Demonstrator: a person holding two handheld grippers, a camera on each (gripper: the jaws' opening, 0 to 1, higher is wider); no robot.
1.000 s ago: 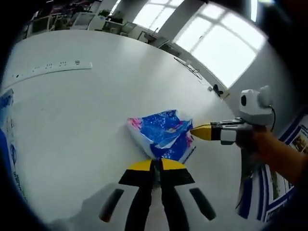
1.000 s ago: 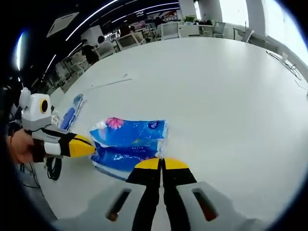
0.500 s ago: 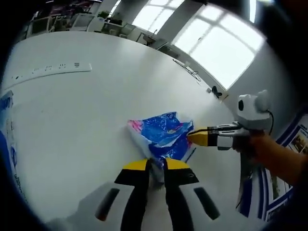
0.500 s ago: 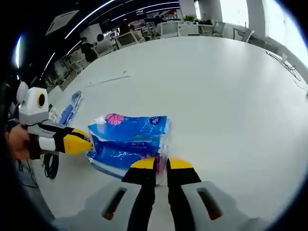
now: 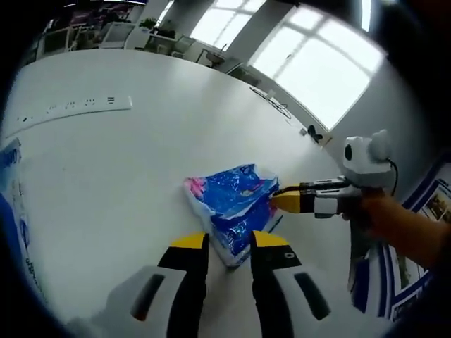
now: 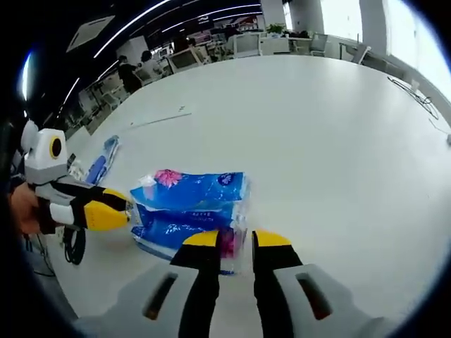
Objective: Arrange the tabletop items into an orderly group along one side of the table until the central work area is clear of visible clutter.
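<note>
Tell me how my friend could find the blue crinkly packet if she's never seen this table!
Look at the big white table. Near its edge, between the two yellow-tipped grippers, lies the blue packet. It is shiny blue plastic with a pink flower at one corner, much fatter than the flat blue pack lying further off.

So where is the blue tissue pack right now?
In both views the blue tissue pack lies on the white table, with the left tool and right tool open at opposite ends.
</note>
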